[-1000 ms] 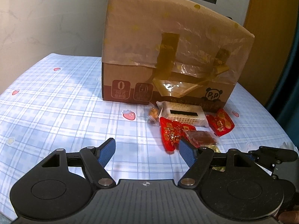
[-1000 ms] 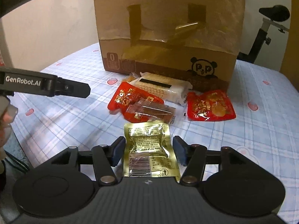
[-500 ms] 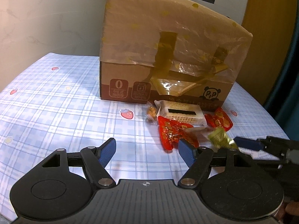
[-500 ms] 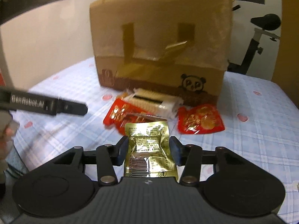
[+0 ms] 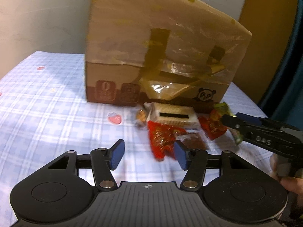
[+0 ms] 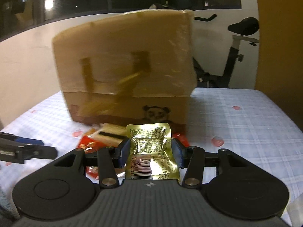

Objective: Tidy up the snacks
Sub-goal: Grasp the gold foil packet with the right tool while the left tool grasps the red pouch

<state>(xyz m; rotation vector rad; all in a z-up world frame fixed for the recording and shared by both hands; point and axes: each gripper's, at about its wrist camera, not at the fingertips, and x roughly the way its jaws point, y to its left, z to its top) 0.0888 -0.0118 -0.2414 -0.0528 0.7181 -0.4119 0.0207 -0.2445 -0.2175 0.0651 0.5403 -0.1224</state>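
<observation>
My right gripper (image 6: 150, 151) is shut on a gold foil packet (image 6: 149, 143), held off the table in front of the taped cardboard box (image 6: 125, 71). In the left wrist view this gripper (image 5: 233, 121) comes in from the right, over the snack pile. My left gripper (image 5: 148, 155) hovers low over the table with its jaws closing and nothing pressed between the pads. Just past its right finger lies a red packet (image 5: 161, 138). Beyond that are a brown packet (image 5: 193, 141), a white cracker pack (image 5: 174, 114), a second red packet (image 5: 212, 126) and the box (image 5: 161, 56).
A blue plaid cloth with strawberry prints (image 5: 47, 104) covers the table. A small round wrapped snack (image 5: 141, 115) lies left of the cracker pack. An exercise bike (image 6: 236, 56) stands behind the table at the right. A person's hand (image 5: 291, 183) shows at the right edge.
The right gripper closed on the gold packet, lifted it off the table and carried it toward the box. The left jaws have narrowed, and the box looks nearer in both views.
</observation>
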